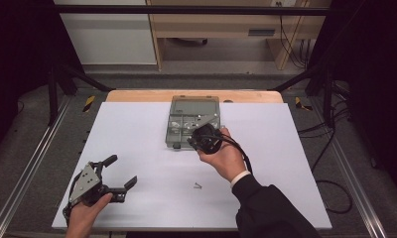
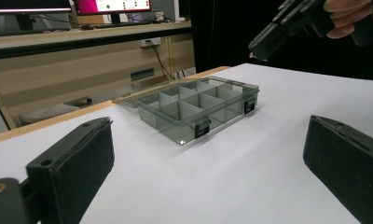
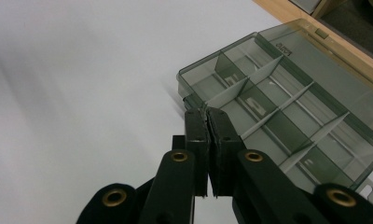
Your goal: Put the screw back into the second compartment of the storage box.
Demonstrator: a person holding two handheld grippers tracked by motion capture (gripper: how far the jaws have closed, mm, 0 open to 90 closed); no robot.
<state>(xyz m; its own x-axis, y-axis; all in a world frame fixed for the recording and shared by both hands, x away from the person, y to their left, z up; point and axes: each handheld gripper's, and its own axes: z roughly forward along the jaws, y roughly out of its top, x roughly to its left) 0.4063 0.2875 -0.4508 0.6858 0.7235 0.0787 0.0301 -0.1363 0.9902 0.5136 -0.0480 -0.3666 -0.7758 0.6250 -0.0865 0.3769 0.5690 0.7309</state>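
The right tongs (image 3: 207, 116) are fully closed and hold nothing I can see. They hover over the near edge of the open box (image 1: 192, 124), which lies at the far middle of the counter (image 1: 137, 148). The long axis of the box runs away from the person, with the lid at the far end. The left tongs (image 1: 119, 171) rest wide open and empty. A small screw (image 1: 197, 186) lies near the person; probably the next move is to pick it up, which needs the right tongs to open.

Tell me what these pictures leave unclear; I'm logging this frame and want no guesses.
- Right gripper: jaws shut; whether anything tiny is pinched, too small to tell.
- Organizer box, high view: near right compartments hidden by the hand.
- Small item on the sheet, high view: too small to identify.
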